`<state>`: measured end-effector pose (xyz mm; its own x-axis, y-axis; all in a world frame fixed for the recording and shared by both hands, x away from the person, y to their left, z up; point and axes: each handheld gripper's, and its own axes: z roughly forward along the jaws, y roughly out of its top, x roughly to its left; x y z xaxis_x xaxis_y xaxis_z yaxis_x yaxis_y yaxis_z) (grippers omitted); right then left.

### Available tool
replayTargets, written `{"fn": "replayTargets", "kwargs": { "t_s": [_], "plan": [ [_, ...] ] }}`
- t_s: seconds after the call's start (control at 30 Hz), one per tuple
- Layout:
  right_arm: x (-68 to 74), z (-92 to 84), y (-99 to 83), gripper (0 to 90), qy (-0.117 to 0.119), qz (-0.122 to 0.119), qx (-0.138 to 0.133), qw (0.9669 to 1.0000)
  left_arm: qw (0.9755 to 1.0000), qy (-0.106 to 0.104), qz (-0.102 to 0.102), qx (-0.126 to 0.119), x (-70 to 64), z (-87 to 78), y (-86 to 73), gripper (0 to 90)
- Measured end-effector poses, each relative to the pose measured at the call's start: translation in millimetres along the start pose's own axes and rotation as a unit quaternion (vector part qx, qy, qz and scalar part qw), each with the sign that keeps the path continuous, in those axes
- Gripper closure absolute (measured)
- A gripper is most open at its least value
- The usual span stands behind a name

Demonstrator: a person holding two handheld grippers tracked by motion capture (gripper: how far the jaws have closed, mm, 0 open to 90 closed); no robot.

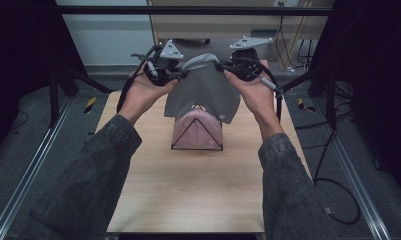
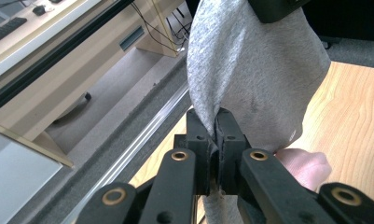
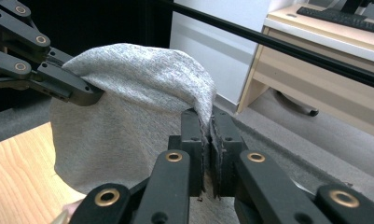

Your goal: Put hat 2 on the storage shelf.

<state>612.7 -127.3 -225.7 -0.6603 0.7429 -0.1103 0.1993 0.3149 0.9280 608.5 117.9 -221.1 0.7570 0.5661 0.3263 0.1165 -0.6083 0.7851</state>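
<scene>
Scene: a person at a light wooden table (image 1: 188, 200) holds a grey knitted beanie (image 1: 203, 90) up in the air between two hand-held grippers; dark grey sleeves (image 1: 88, 175) enter from the bottom of the high view

Left gripper (image 1: 180, 75): jaws pressed together on a fold of the beanie's edge; in the left gripper view the black pads (image 2: 216, 135) pinch the grey fabric (image 2: 250, 70) tight, with cloth running down between them

Right gripper (image 1: 222, 67): jaws likewise clamped on the opposite side of the beanie's edge; in the right gripper view the fabric (image 3: 138, 107) is gripped at the tips (image 3: 207, 135); the left gripper's jaw (image 3: 68, 84) bites the far side of the same rim

Beanie: hanging clear of the tabletop, its opening stretched between the two grippers and its body drooping downward; its lower edge overlaps the top of the pink form in the high view; whether the two touch cannot be told

Pink form (image 1: 197, 131): a rounded, dome-like pink shape standing on the table at its centre, framed by a thin black wire stand (image 1: 198, 148); directly beneath the hanging beanie

Hands: left hand (image 1: 145, 95) and right hand (image 1: 255, 95) raised level with each other, either side of the beanie

Backdrop: pale desk (image 3: 324, 51) with a keyboard (image 3: 343, 18); grey carpeted floor (image 1: 58, 145) around the table
</scene>
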Motion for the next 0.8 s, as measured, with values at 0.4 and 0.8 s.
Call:
{"fn": "replayTargets", "kwargs": {
  "t_s": [0.4, 0.8],
  "plan": [
    [10.7, 14.0, -13.3, 85.7, 0.009, 0.002, 0.019, 0.9998, 0.9997, 0.008, -0.008, 0.021, 6.0, 6.1, -12.7, 86.0],
    [12.3, 32.3, -43.3, 85.7, 0.015, 0.015, 0.042, 0.9989, 0.9987, -0.008, -0.009, 0.049, -0.1, 25.5, -35.7, 86.0]
  ]
}}
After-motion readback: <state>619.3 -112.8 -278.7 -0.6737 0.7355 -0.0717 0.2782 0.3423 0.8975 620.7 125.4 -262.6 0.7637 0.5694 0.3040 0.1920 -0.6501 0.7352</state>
